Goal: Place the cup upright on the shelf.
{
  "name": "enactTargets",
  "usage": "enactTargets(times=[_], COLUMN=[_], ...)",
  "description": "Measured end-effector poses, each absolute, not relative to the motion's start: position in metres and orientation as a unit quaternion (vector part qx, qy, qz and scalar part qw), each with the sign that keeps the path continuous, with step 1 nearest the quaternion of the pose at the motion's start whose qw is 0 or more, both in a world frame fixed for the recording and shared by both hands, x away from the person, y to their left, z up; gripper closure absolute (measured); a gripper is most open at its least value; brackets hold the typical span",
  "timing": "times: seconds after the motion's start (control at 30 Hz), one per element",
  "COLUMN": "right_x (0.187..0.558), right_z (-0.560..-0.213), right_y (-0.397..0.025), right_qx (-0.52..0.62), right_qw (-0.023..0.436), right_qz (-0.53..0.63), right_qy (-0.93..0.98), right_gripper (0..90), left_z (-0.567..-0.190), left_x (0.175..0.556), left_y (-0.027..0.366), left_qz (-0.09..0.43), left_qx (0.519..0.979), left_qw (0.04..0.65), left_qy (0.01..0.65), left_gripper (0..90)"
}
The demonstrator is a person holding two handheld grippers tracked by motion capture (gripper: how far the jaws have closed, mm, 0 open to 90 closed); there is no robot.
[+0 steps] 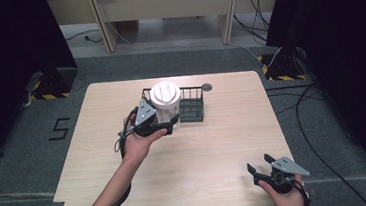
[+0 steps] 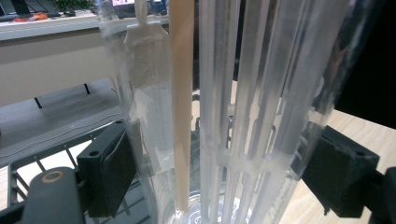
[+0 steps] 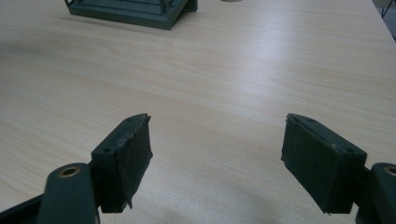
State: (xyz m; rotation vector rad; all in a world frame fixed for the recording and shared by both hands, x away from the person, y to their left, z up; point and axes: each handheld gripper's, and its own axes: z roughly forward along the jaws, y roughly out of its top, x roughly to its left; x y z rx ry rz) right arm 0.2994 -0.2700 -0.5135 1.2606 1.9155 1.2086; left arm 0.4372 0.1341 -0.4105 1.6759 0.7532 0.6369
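currently | left gripper (image 1: 165,126) pinches clear ribbed plastic jar with white lid (image 1: 165,102), held at the black wire rack (image 1: 191,104) mid-table | right gripper (image 1: 263,169) spread, idle near table edge | advice: keep jar upright, lower it squarely, release only once seated

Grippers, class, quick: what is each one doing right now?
Left gripper: shut on the clear jar, by the rack.
Right gripper: open, holding nothing, above the table.
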Motion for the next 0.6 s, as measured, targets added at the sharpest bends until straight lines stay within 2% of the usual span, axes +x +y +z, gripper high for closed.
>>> enactTargets(times=[0.6], right_x=[0.300], right_z=[-0.514], right_y=[-0.270], right_qx=[0.469], right_qw=[0.268], right_qz=[0.452], right_qy=[0.710], right_gripper=[24.5], left_z=[-0.399], left_x=[0.468], left_y=[0.127], left_qz=[0.283], left_qx=[0.707], left_qw=[0.557], left_qy=[0.333], left_gripper=[17.7])
